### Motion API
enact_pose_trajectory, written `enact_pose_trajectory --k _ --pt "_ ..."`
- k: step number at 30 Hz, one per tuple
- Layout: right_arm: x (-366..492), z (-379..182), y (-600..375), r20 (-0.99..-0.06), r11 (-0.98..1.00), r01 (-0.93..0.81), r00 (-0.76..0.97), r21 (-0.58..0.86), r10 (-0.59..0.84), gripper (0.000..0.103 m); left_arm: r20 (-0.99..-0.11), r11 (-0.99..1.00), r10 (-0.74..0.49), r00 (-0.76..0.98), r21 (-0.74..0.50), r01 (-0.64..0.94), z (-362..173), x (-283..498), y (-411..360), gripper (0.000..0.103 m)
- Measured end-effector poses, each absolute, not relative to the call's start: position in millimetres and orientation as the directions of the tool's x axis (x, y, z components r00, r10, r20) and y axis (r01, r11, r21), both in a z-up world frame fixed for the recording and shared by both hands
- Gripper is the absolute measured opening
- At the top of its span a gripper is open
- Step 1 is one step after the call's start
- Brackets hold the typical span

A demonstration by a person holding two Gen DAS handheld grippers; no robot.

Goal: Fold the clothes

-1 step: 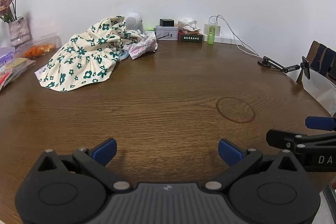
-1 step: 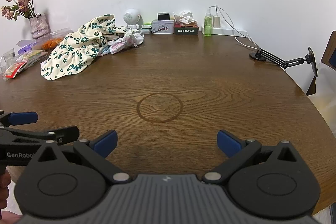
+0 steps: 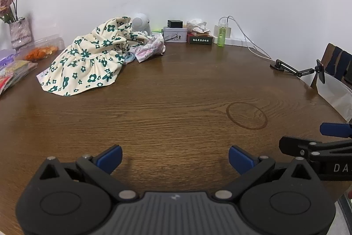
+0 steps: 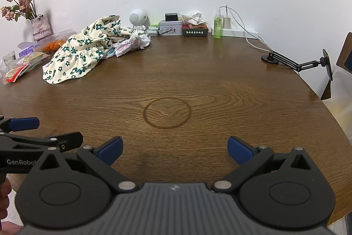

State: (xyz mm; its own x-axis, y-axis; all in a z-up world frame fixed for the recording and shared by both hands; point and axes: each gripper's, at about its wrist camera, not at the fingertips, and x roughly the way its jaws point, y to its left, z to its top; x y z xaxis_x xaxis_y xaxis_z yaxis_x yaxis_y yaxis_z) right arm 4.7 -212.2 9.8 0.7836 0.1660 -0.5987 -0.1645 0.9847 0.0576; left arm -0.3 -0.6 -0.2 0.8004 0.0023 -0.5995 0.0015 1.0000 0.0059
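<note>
A crumpled cream dress with green flowers [image 3: 88, 61] [image 4: 81, 54] lies in a heap at the far left of the round wooden table [image 3: 176, 102]. A small pink-and-white garment [image 3: 149, 50] [image 4: 132, 43] is bunched against its right side. My left gripper [image 3: 175, 156] hovers over the near table edge, open, nothing between its blue pads. My right gripper [image 4: 175, 148] is beside it, also open and empty. Both are far from the clothes. Each gripper shows at the edge of the other's view.
Along the back wall stand a vase of flowers [image 4: 40, 25], a white round speaker [image 4: 137, 18], a tin box [image 4: 170, 28], a green bottle [image 4: 217, 24] and a power strip with cable [image 4: 239, 32]. Snack packets [image 4: 19, 65] lie far left. A black phone-holder arm [image 4: 294, 63] is at the right rim.
</note>
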Motion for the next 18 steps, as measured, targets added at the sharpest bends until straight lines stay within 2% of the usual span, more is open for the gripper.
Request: enact_pose_trajectory --k 18 --pt "6.9 10.0 -214.5 -0.6 0.984 -0.168 0.782 0.062 0.171 0.103 -0.593 1.0 -0.015 0.805 -0.016 0.006 4.9 0.4 -0.5 0.103"
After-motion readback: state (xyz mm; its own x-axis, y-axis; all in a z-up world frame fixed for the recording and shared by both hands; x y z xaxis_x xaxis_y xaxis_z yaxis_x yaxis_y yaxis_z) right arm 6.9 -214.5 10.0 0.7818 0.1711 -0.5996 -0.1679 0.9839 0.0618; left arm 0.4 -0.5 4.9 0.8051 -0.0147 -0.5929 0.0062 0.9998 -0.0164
